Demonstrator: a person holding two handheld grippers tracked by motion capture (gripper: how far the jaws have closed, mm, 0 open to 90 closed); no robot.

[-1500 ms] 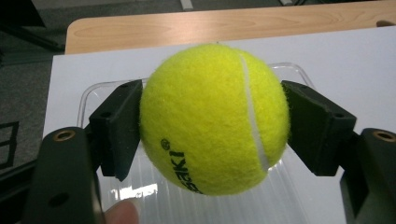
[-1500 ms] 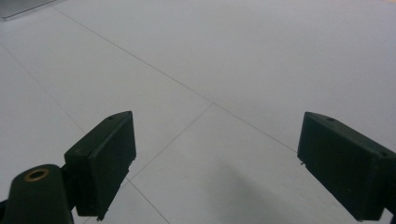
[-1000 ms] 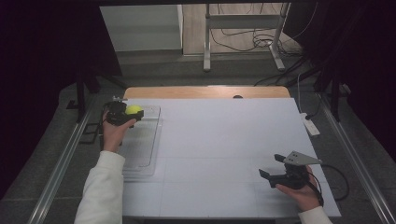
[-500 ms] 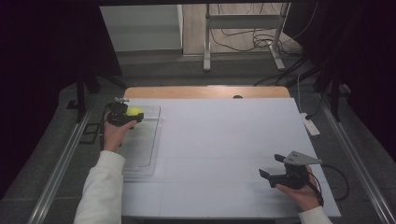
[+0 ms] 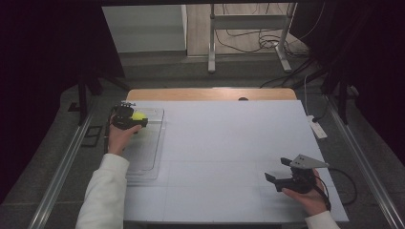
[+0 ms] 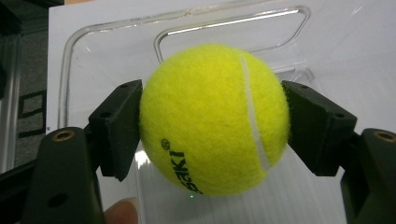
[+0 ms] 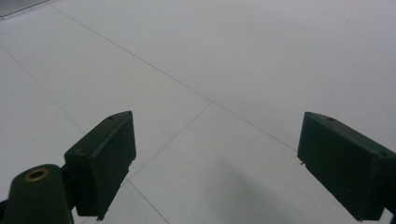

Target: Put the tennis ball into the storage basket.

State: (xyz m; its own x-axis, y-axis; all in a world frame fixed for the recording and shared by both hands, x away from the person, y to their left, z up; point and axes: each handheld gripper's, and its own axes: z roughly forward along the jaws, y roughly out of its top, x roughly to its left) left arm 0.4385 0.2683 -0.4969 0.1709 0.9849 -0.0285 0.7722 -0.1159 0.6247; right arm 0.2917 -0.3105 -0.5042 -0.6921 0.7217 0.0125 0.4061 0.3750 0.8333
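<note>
A yellow tennis ball (image 6: 214,119) sits between the jaws of my left gripper (image 5: 137,119), which is shut on it. The same ball (image 5: 138,116) hangs over the far end of a clear plastic tray (image 5: 149,157) at the table's left. The tray's rim (image 6: 67,60) and a handle slot show behind the ball in the left gripper view. My right gripper (image 5: 278,172) rests low at the table's near right, jaws wide open over bare white tabletop (image 7: 224,70), nothing between them.
The white table (image 5: 229,143) has a wooden strip (image 5: 210,94) at its far edge. A white power strip (image 5: 317,129) lies at the right edge. Metal rails run along both sides, and a stand with cables is beyond the table.
</note>
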